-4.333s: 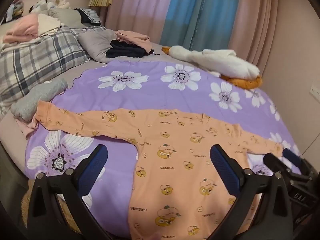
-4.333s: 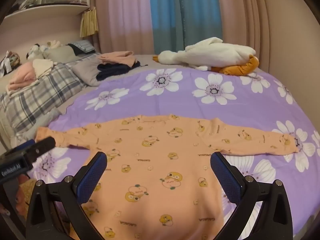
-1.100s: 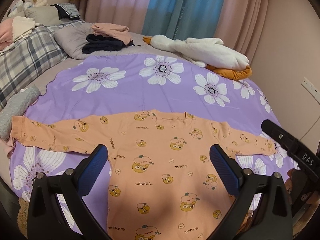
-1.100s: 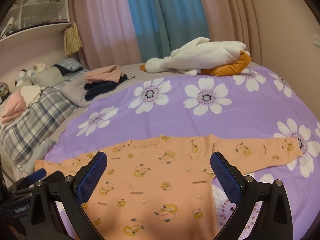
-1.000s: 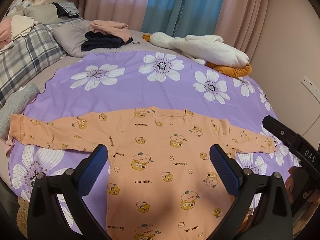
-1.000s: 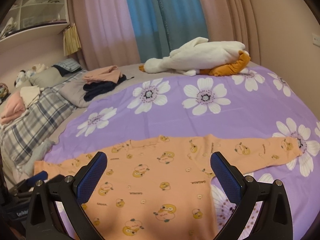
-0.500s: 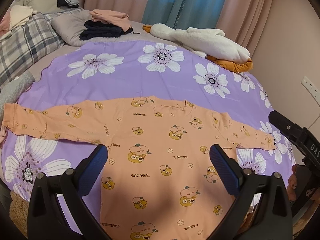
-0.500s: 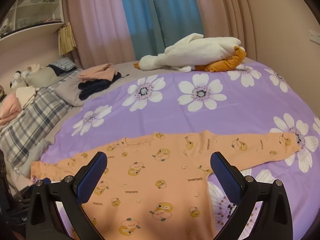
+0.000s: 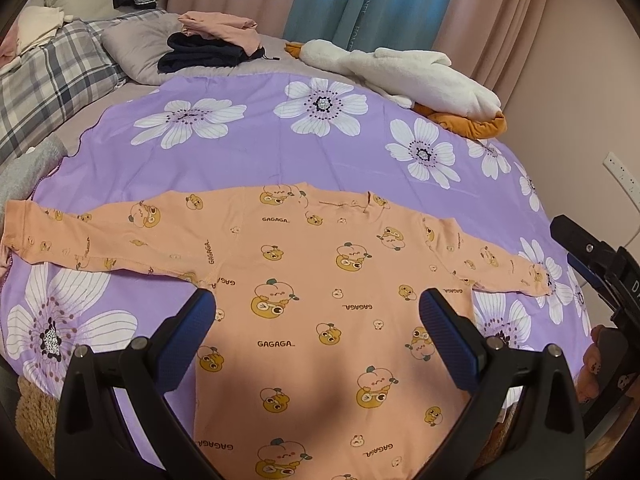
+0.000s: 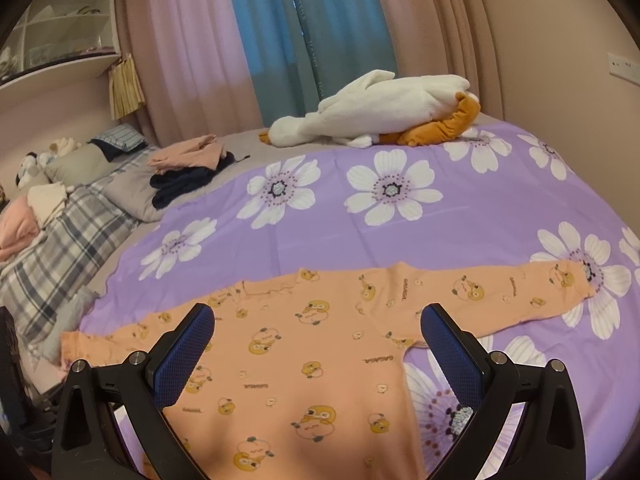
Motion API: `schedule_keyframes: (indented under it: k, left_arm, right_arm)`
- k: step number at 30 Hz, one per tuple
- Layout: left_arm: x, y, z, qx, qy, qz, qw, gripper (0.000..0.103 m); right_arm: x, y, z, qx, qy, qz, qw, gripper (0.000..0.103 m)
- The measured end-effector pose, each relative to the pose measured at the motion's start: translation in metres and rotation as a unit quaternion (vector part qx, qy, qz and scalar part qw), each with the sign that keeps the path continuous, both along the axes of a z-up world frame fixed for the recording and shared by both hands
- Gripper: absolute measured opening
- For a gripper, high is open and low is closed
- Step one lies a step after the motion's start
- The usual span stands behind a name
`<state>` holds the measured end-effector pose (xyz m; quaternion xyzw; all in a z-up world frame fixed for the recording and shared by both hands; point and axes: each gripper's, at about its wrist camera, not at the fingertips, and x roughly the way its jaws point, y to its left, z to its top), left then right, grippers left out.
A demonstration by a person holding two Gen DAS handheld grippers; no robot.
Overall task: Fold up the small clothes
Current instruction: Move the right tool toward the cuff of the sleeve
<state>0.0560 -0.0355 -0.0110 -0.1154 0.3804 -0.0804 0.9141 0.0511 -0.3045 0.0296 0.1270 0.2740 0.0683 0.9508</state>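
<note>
Both cameras have drifted rightward since the earliest frames, so more of the orange baby top (image 9: 320, 280) fills the left wrist view and its far right cuff sits nearer the frame edge. It lies flat, sleeves spread left and right, on the near half of a purple flowered sheet (image 9: 280, 156) covering the bed. The left hand-held gripper (image 9: 316, 320) hovers over the garment's chest with its blue-padded fingers wide apart, holding nothing. The right hand-held gripper (image 10: 318, 336) hangs above the same top, jaws likewise spread and empty. At the far side lies a white plush goose (image 10: 384, 116); a folded clothes pile (image 9: 212, 44) rests on a grey pillow at far left, beside a plaid blanket (image 9: 52, 80).
</note>
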Motion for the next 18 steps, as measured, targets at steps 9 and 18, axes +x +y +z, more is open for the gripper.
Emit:
schedule_keyframes:
  k: [9, 18]
  left_arm:
    - [-0.004, 0.007, -0.002, 0.003, -0.004, 0.006, 1.0, 0.101]
    - [0.002, 0.011, -0.009, 0.001, 0.006, 0.015, 0.9999, 0.101]
  right_arm:
    - [-0.002, 0.001, 0.004, -0.006, -0.003, -0.003, 1.0, 0.102]
    - [0.008, 0.007, -0.005, -0.007, 0.012, 0.002, 1.0, 0.102]
